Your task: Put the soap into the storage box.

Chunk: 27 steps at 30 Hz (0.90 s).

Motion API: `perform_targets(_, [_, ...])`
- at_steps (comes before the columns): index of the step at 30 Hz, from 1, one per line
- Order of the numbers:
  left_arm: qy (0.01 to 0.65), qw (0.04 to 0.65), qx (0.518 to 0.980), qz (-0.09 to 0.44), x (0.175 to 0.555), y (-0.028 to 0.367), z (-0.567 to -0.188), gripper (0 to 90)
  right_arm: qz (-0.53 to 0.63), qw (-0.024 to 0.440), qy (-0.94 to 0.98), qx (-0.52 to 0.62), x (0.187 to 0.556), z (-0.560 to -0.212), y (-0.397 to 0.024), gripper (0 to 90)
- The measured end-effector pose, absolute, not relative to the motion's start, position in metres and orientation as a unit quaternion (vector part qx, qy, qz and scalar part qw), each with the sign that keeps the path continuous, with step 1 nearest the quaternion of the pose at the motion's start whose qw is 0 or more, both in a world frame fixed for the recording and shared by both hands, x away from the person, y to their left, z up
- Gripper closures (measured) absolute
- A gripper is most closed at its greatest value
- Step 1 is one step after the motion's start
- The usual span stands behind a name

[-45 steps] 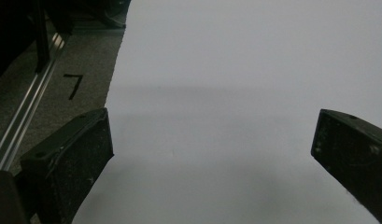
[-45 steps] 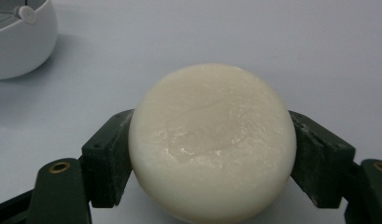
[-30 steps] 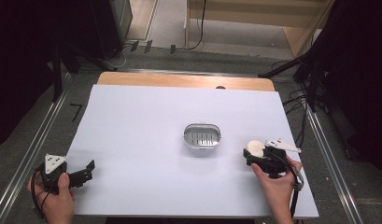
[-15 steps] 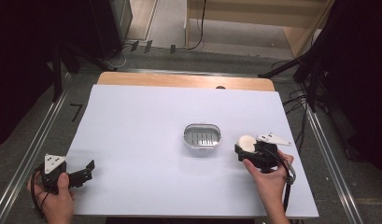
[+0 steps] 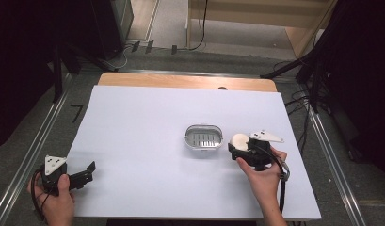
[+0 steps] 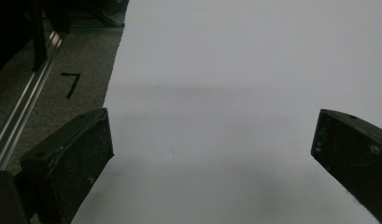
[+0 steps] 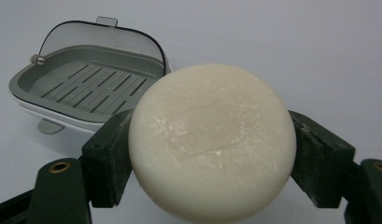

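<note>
A round cream-white soap bar [image 7: 212, 142] is clamped between the two black jaws of my right gripper [image 7: 212, 154]. In the high view that gripper [image 5: 239, 147] holds the soap [image 5: 238, 141] just right of a grey soap box [image 5: 204, 137], without touching it. The box [image 7: 86, 86] lies open, its ribbed tray bare and its clear lid tipped back. My left gripper [image 5: 89, 172] rests at the table's near left corner, jaws spread wide apart over bare white surface [image 6: 216, 140] with nothing between them.
The white table top [image 5: 148, 122] has a wooden strip along its far edge [image 5: 185, 81]. Metal rails [image 5: 39, 136] run along both sides, with cables on the floor at the right [image 5: 298, 101]. Black tape marks the floor at left [image 6: 71, 84].
My right gripper has carried the soap leftward and slightly away from the person, closer to the open box. The left gripper has stayed put.
</note>
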State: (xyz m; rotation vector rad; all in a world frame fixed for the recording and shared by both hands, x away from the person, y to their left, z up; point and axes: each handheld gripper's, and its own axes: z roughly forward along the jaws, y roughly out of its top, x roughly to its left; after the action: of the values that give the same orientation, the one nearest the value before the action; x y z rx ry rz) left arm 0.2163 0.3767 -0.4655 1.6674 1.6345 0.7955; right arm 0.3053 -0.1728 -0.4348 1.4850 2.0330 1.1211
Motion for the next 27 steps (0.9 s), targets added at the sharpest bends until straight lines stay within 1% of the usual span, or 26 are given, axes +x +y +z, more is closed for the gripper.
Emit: perform_targets(27, [0.625,0.331,0.639,0.304,0.216,0.377,-0.465,0.0,0.414,0.181,0.737,0.502,0.318,-0.426,-0.137,24.2])
